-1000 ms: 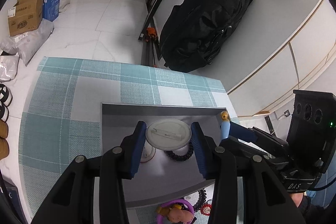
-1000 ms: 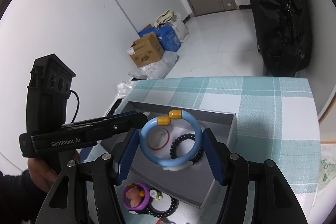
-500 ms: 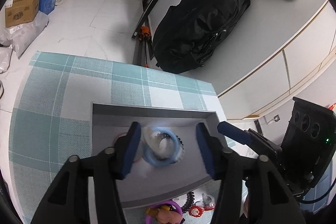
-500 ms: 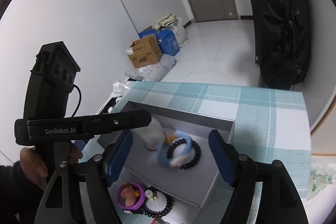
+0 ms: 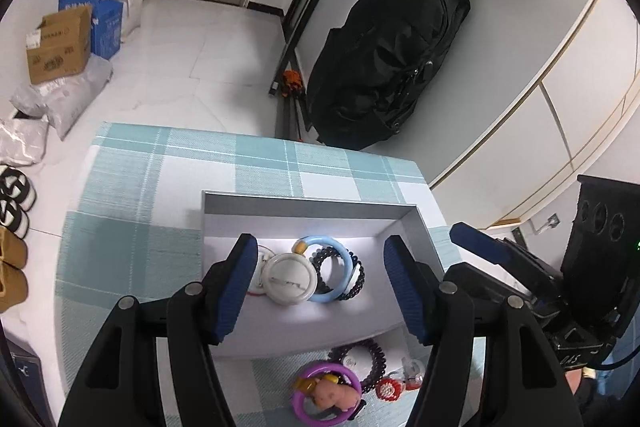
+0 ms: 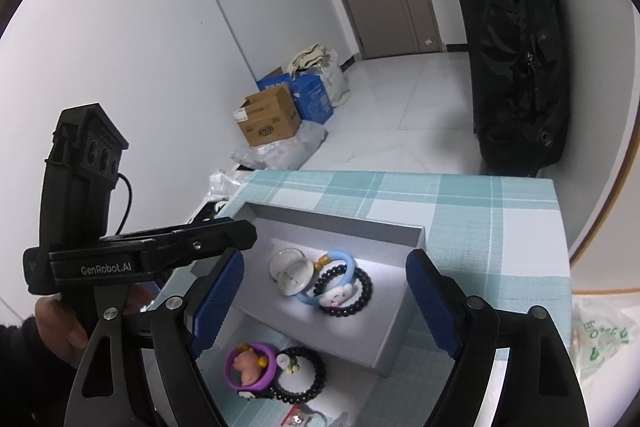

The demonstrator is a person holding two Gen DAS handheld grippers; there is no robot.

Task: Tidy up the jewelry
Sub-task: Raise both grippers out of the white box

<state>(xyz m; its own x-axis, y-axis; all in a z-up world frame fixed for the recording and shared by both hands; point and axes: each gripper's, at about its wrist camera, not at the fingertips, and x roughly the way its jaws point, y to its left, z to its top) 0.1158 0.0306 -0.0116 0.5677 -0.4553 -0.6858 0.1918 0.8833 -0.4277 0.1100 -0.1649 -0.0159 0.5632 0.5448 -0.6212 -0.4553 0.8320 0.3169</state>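
A grey box stands on the teal checked cloth. Inside lie a white round badge, a light blue bracelet and a black bead bracelet. In front of the box lie a purple ring with a pink figure and another black bead bracelet. My left gripper is open and empty above the box. My right gripper is open and empty above it too.
The table edge runs along the far side. A black backpack leans on the wall behind. Cardboard boxes and bags stand on the floor to the left. A small red trinket lies near the purple ring.
The left gripper opened and let the white badge go into the box. The right gripper opened and dropped the blue bracelet onto the black beads. Both grippers drew back and up.
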